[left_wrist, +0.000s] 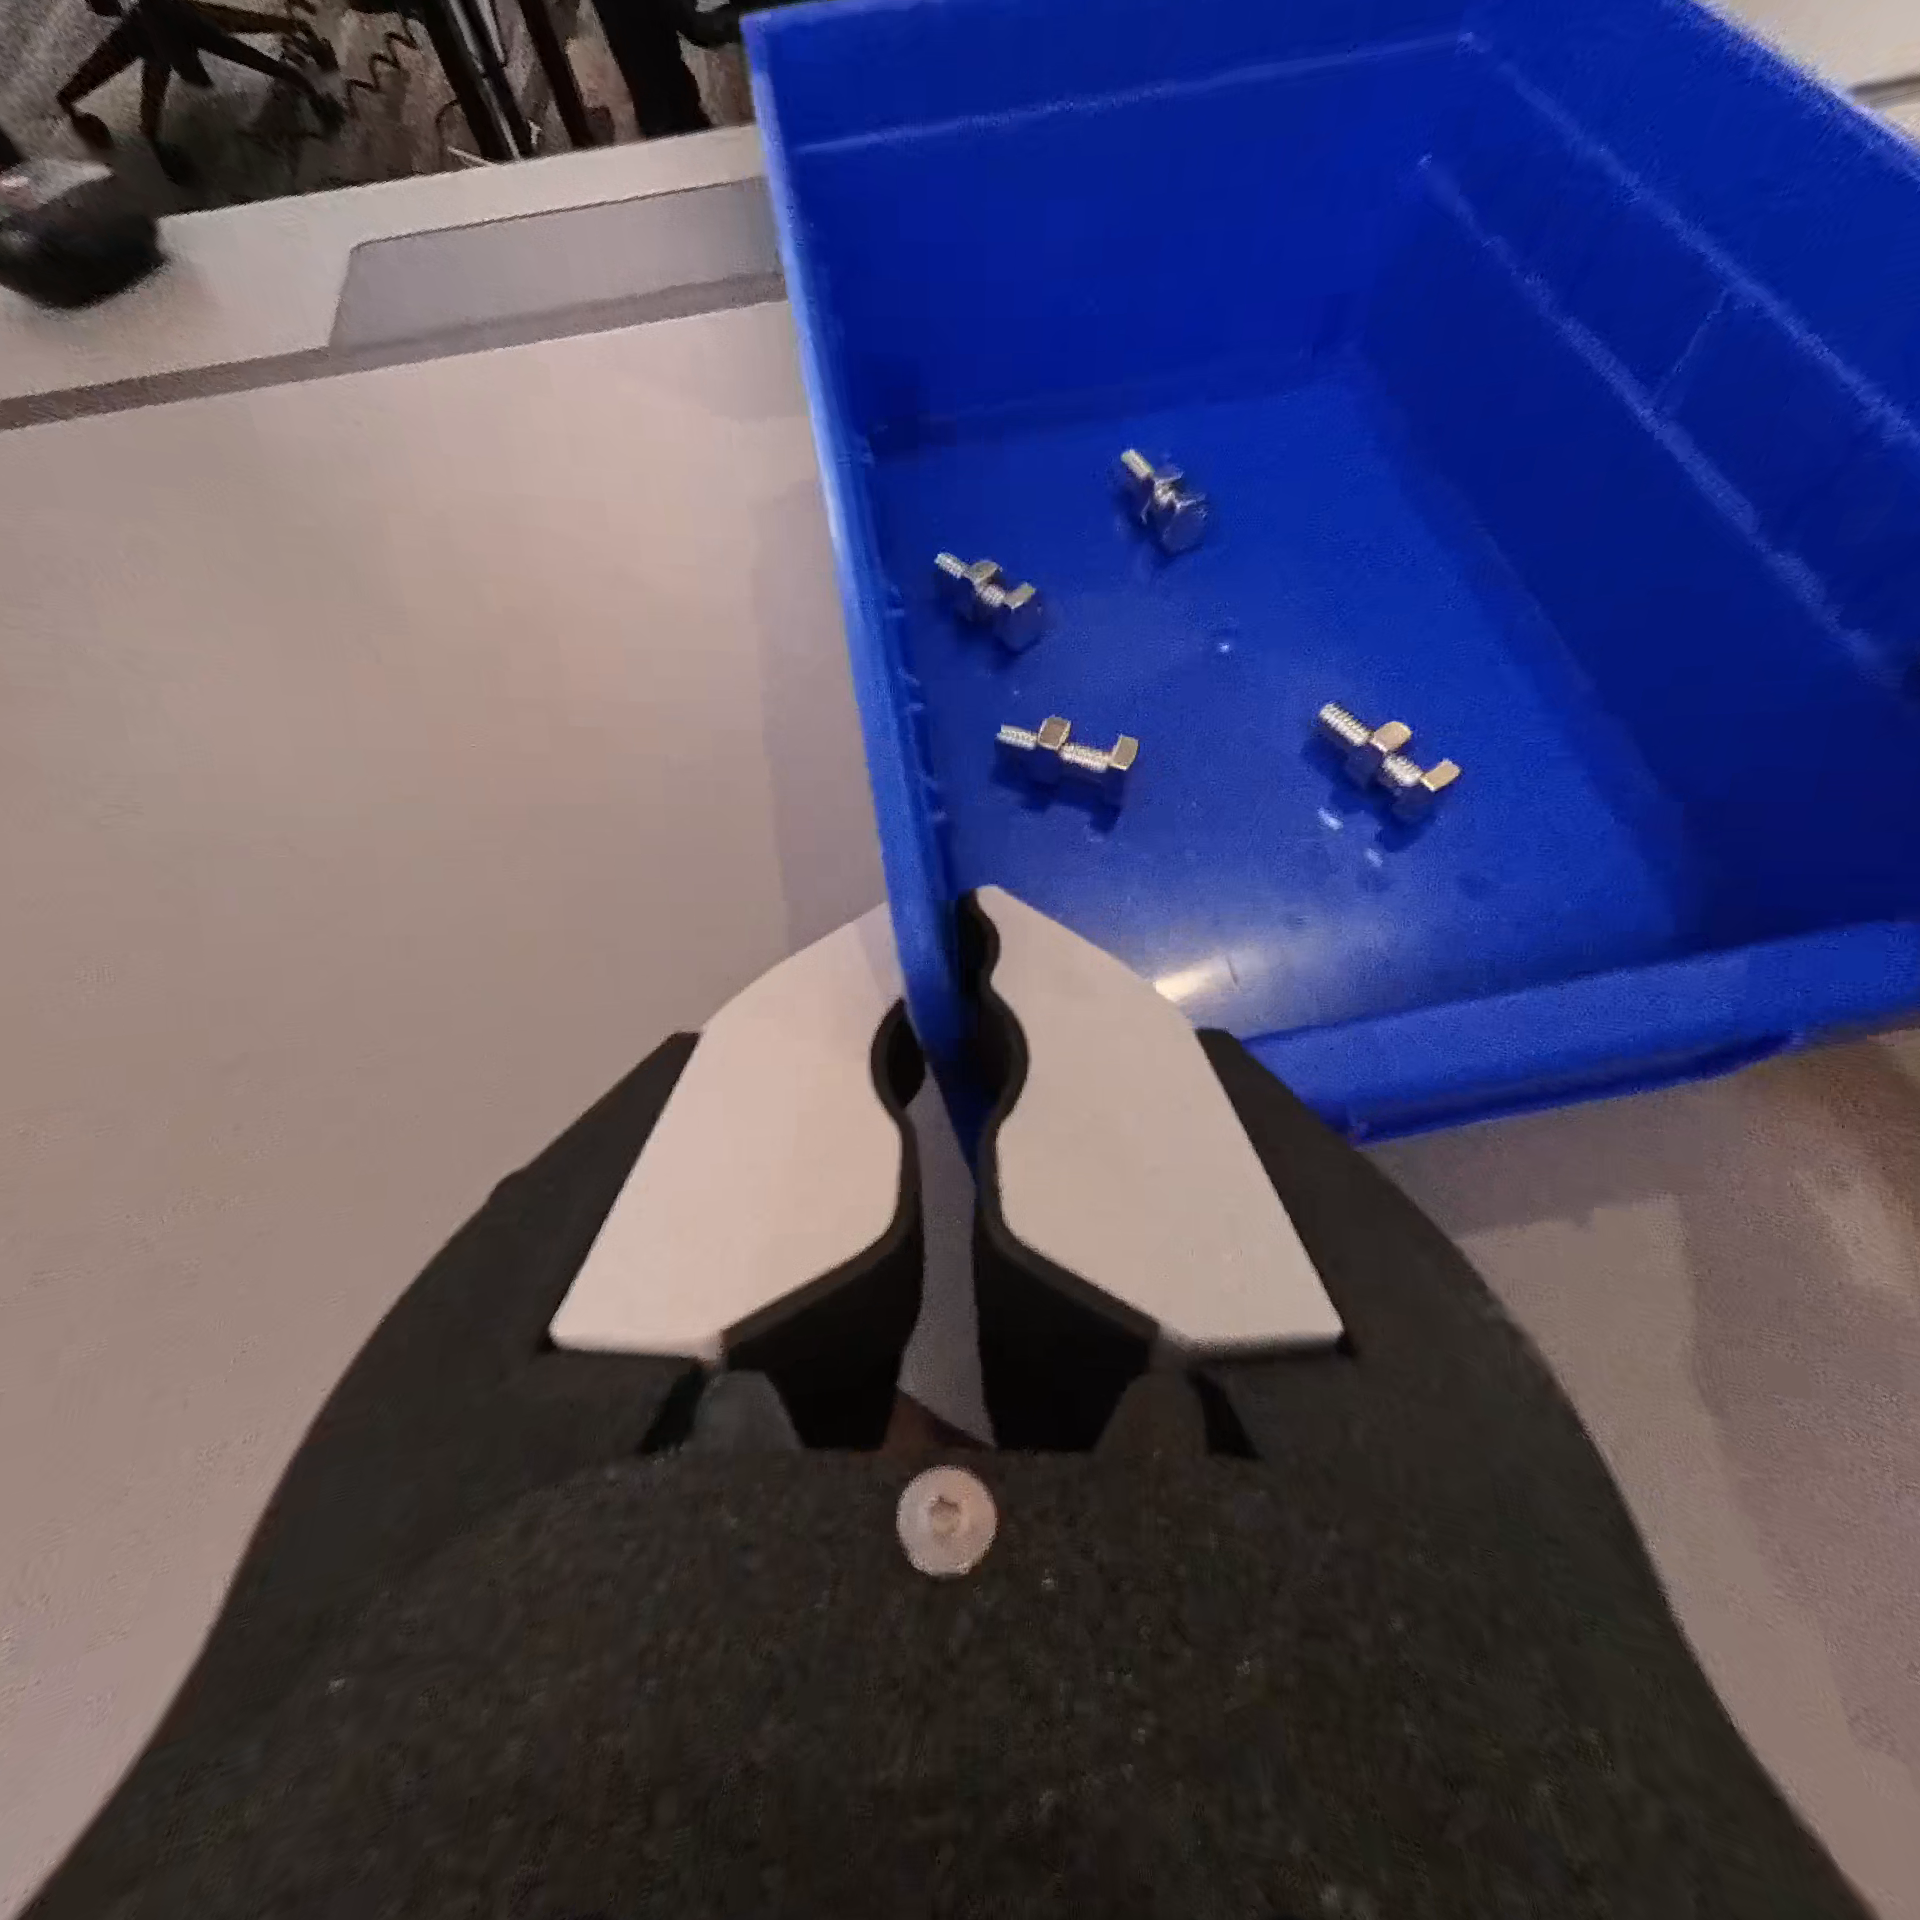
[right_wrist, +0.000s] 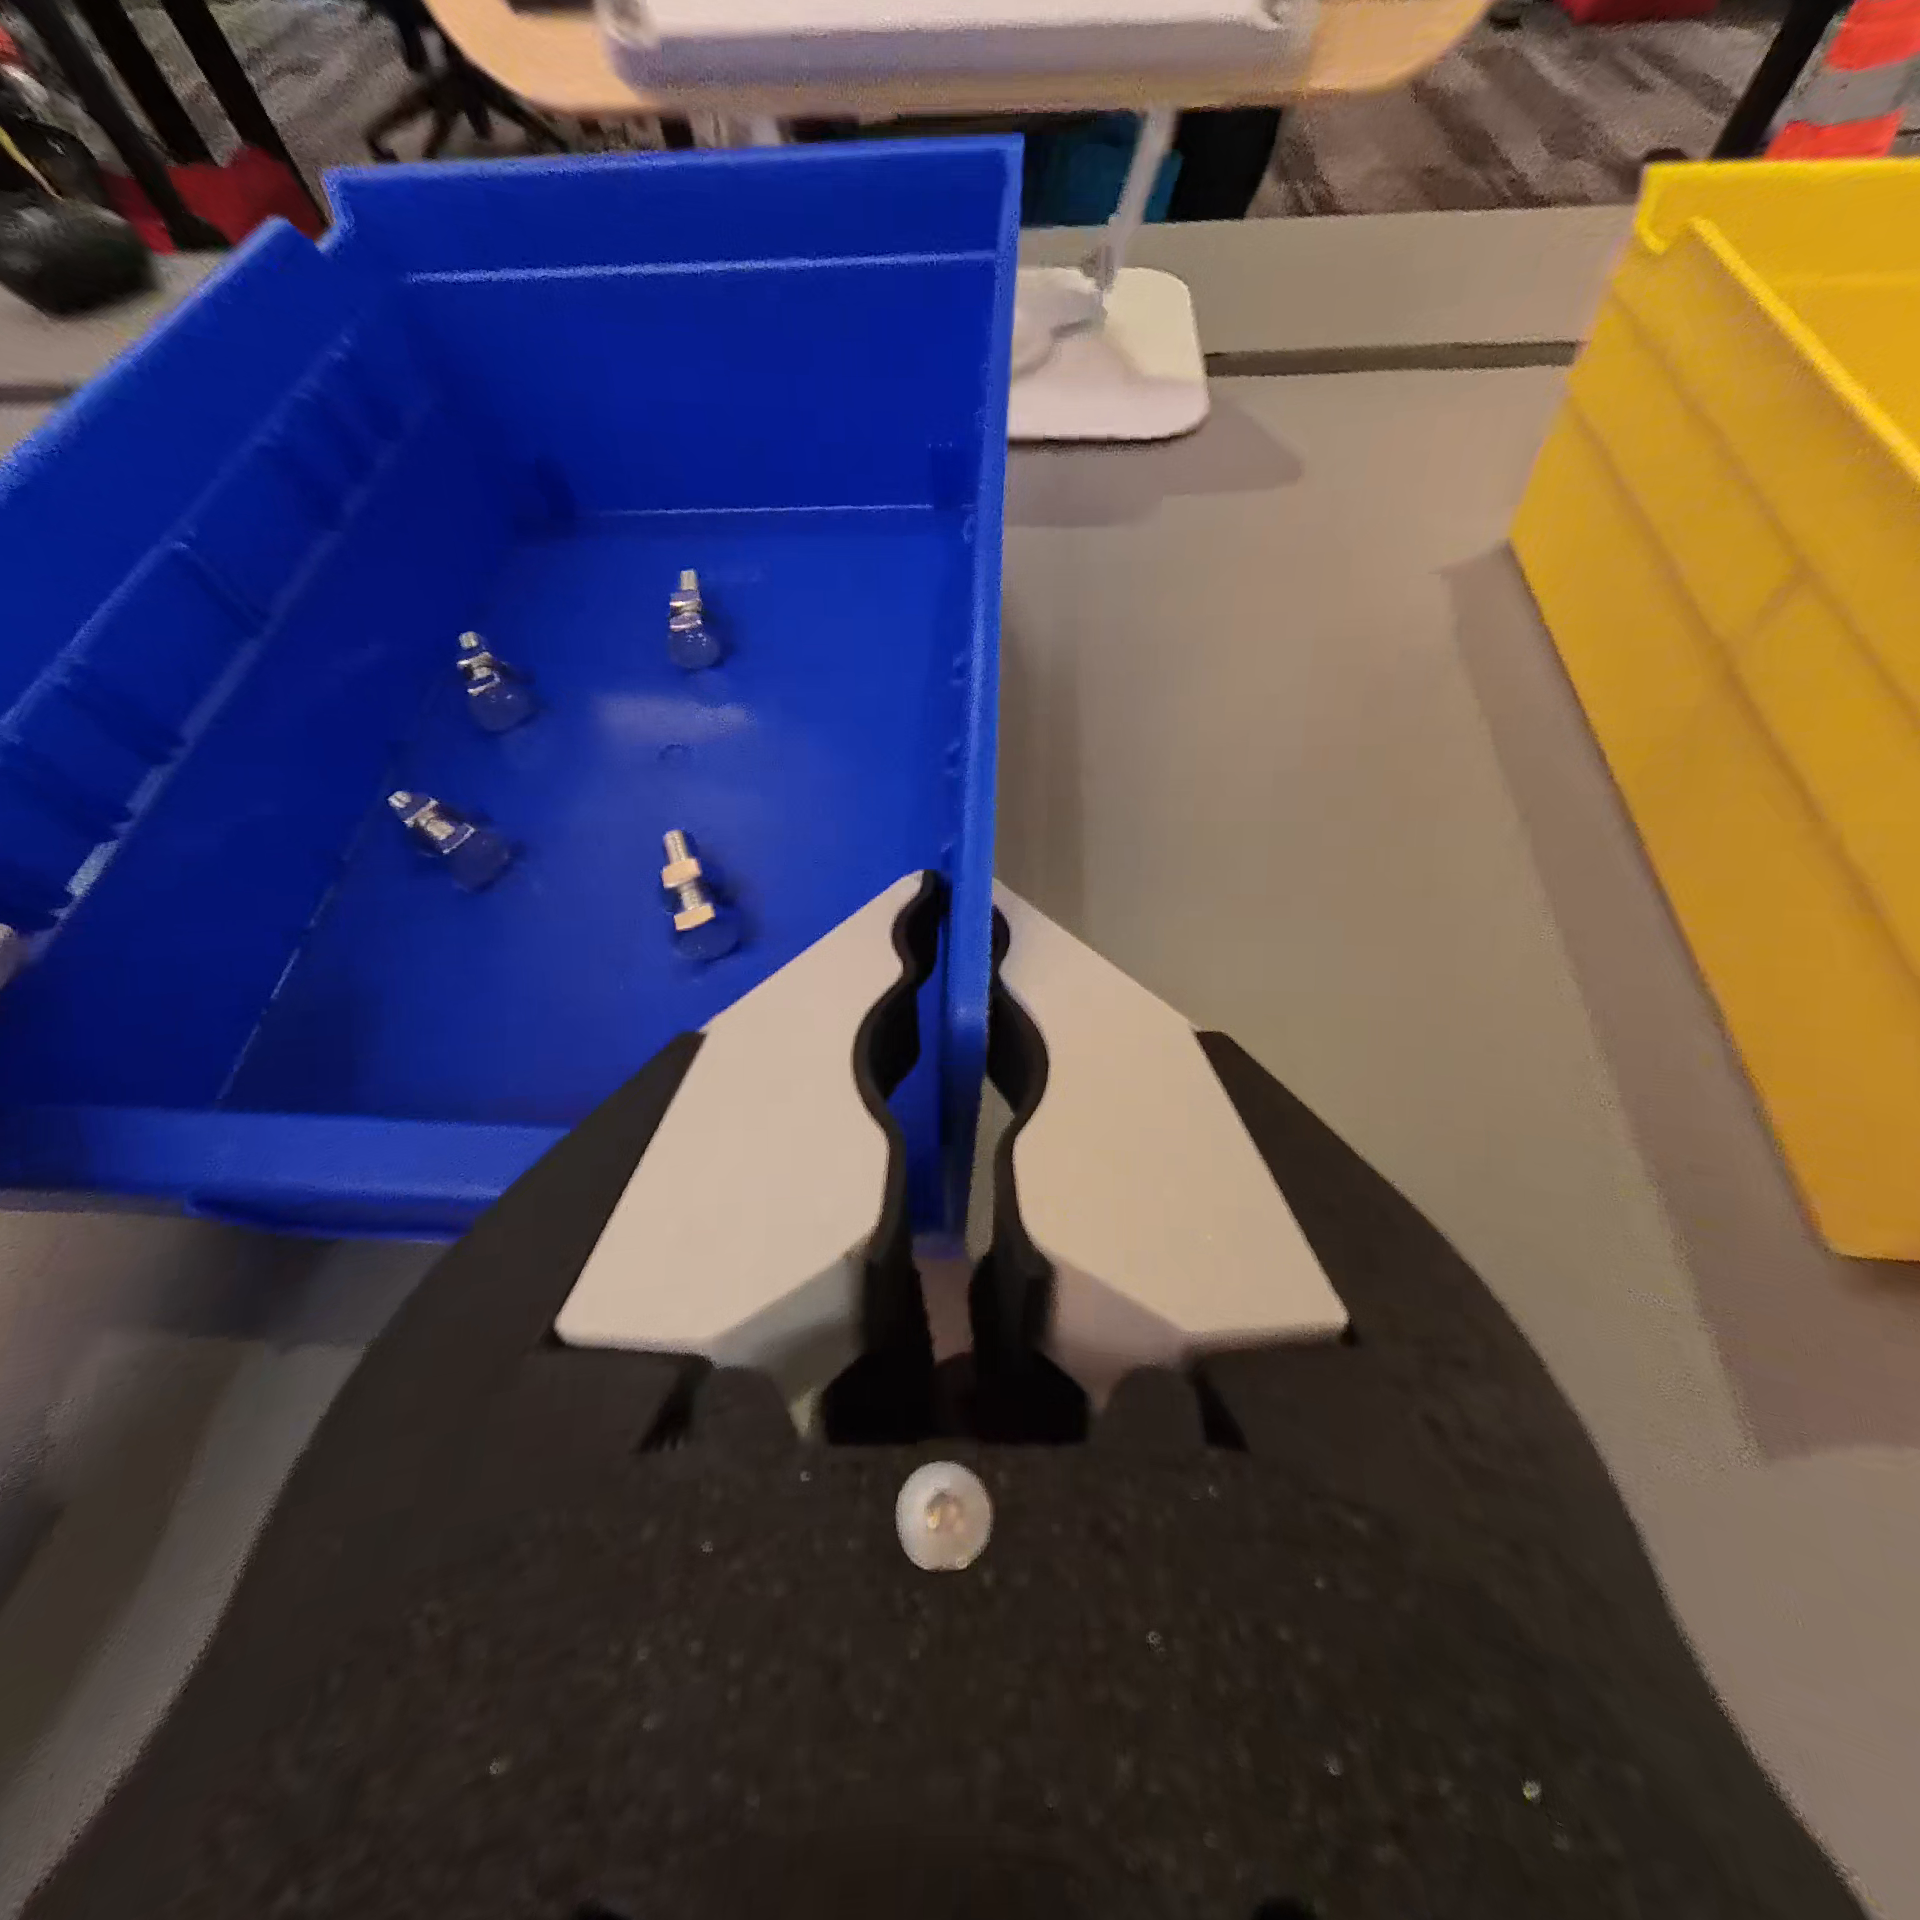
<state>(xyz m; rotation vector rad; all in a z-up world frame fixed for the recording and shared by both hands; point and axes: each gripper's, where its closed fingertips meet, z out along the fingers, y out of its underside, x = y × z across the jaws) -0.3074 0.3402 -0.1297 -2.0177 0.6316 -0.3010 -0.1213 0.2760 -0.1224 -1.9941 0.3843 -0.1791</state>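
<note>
We note a yellow bin (right_wrist: 1766, 727) standing on the grey table (right_wrist: 1299, 831), well apart from a white flat stand base (right_wrist: 1112, 353) farther back. Beyond the table edge, what may be chair legs (left_wrist: 187, 62), blurred.

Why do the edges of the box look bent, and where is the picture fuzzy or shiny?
Left wrist view: the wide lens bows the blue plastic bin; glare spots on its floor; background chairs blurred. Right wrist view: the small metal bolts look soft, the yellow plastic bin smeared, shadows falling on the grey table.
</note>
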